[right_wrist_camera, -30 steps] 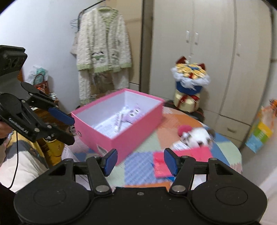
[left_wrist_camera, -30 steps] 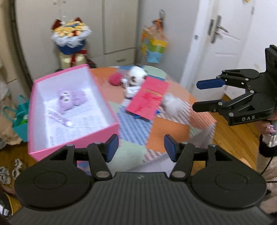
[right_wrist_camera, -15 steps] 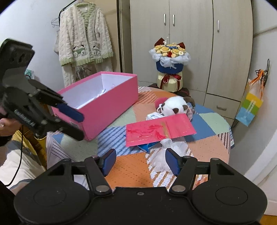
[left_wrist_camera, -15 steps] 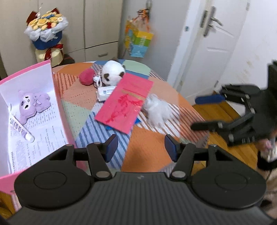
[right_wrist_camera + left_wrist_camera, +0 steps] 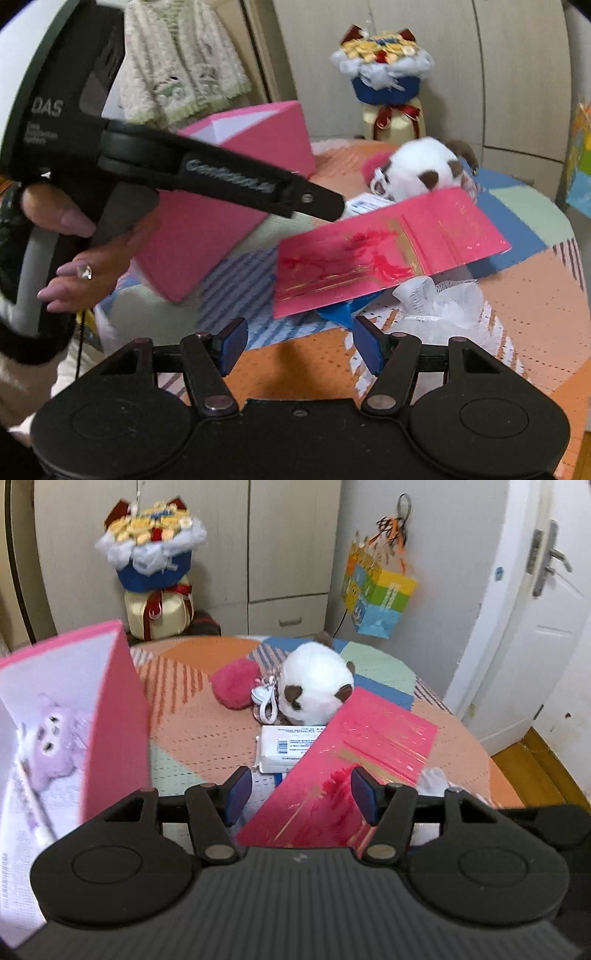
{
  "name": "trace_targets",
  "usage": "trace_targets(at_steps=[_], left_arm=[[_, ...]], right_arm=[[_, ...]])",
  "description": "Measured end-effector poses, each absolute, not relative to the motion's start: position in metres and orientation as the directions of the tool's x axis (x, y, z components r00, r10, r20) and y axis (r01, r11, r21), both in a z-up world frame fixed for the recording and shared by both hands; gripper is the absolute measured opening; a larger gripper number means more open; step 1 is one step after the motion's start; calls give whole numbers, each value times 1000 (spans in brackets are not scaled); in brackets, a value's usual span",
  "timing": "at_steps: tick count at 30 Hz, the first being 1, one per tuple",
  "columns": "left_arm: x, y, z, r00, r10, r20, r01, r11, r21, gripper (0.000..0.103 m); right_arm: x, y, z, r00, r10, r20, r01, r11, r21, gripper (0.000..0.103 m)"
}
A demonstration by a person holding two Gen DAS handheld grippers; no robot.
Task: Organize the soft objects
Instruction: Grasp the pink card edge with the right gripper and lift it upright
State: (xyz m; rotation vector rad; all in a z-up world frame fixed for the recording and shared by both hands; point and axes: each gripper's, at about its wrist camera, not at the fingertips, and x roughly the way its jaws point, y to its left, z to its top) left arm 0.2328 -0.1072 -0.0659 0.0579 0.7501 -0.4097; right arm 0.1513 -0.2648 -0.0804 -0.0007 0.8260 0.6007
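Patchwork tabletop [image 5: 192, 716], pink box [image 5: 114, 716] at left, white panda plush [image 5: 314, 683] far centre beside red pompom [image 5: 234, 683]; left claw [image 5: 301, 794] and right claw [image 5: 299, 345] both apart, empty; judged light, squashy, best pinched mid-body.

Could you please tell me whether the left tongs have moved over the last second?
Yes. The left tongs have swung right and forward: the pink box, central before, now sits at the left edge, and the panda toy looms closer.
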Motion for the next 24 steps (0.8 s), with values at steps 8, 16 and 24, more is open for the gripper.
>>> trace_targets(at_steps=[8, 16, 24], left_arm=[[261, -101, -93, 577, -390, -718, 307, 918, -252, 59], [257, -90, -99, 497, -494, -713, 306, 869, -389, 51], [252, -78, -101, 480, -501, -720, 291, 865, -408, 34]], right_arm=[[167, -273, -86, 538, 502, -677, -454, 850, 269, 68], [167, -273, -86, 575, 461, -676, -399, 879, 260, 68], [173, -280, -88, 599, 413, -686, -311, 910, 276, 55]])
